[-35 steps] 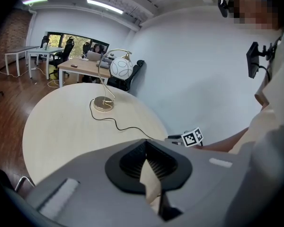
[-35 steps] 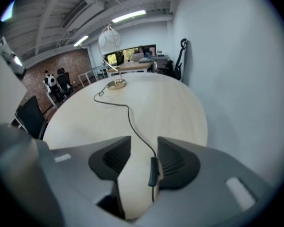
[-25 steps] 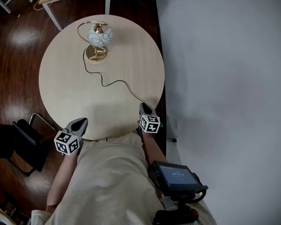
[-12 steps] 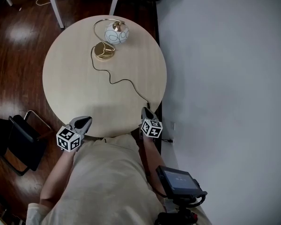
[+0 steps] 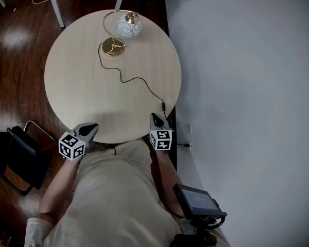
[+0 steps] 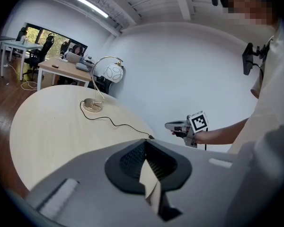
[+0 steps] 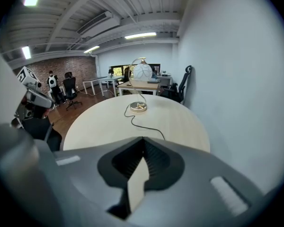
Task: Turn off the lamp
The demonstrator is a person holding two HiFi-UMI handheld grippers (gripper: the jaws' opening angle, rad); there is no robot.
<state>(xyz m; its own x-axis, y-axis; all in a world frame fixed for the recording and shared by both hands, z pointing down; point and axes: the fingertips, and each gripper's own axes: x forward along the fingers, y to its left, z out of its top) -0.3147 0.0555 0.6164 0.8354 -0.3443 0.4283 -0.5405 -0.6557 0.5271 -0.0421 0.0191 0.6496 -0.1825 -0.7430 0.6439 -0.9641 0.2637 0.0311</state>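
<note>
Your left gripper and right gripper hover clenched, empty, at the table's near edge because the far-edge lamp looks dark

Round pale wood table on dark wood floor. Lamp stands upright at 12 o'clock near the far rim, brass base flat on top. Black cord snakes from base to rim at 4 o'clock
</note>
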